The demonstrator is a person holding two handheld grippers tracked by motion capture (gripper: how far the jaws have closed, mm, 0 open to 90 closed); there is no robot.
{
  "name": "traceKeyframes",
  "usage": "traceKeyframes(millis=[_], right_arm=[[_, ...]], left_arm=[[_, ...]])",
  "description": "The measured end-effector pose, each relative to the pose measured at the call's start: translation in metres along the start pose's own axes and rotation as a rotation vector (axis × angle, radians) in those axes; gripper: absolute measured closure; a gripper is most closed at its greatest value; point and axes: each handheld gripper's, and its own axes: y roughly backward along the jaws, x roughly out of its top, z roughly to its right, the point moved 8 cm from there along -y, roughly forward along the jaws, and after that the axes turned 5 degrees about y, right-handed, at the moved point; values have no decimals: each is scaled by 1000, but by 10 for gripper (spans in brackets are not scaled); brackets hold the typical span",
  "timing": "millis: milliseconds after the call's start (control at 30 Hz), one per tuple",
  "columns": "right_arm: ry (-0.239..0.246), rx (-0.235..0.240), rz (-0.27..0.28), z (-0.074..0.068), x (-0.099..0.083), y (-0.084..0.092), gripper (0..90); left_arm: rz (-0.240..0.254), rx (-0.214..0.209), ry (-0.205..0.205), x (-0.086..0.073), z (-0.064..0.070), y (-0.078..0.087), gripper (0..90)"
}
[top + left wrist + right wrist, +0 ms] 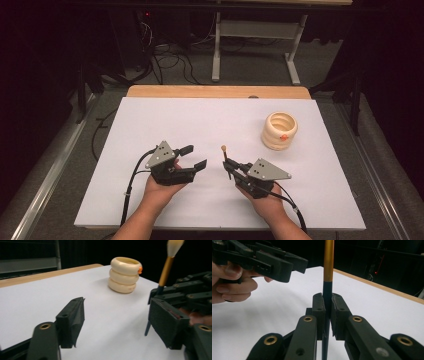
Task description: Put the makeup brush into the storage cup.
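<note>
On the white sheet [210,125] over the wooden table [215,91], at left: left gripper [192,156], matte black plastic with brass-ringed pivots and a grey three-cornered plate on top, cupped in the left hand [160,187]. Jaws spread well apart, nothing between them, no pad touching anything; blunt wedge-shaped fingers [71,321] with flat inner faces, hovering above the sheet, pointing toward the right gripper.

Just right of centre: right gripper [230,165], same black build and grey plate, held by the right hand [267,202]. Jaws drawn almost together, pads [319,305] clamped on the makeup brush [225,156] from both sides. Grip on the dark lower part of the handle, just under the gold metal ferrule [328,260]. Slim and straight, round in section; black handle below, glossy gold band above, soft pale bristle tuft [174,247] at the top. Long axis upright, close to vertical, bristles up, tapered handle tip down toward the sheet; contact between tip and sheet not clear.

Farther right and toward the back: cream holder [279,131], shaped like three stacked rounded rings, smooth and glossy, open at the top, with a small orange bead [283,136] on its side. Standing upright on the sheet, well apart from both grippers.
</note>
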Motion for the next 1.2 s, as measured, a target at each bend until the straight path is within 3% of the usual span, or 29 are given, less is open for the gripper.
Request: traceKeyframes(millis=[200,367,667,1200], right_arm=[[-2,-23,-2,9,0,5,852],[0,-33,-1,14,0,9,851],[-13,-63,2,24,1,16,851],[-31,-105,9,42,0,27,852]], left_arm=[[-25,53,-5,-4,-11,0,185],[-30,77,-13,-5,-16,0,151],[-46,127,13,-9,-28,1,5],[-34,143,20,-8,-33,3,0]])
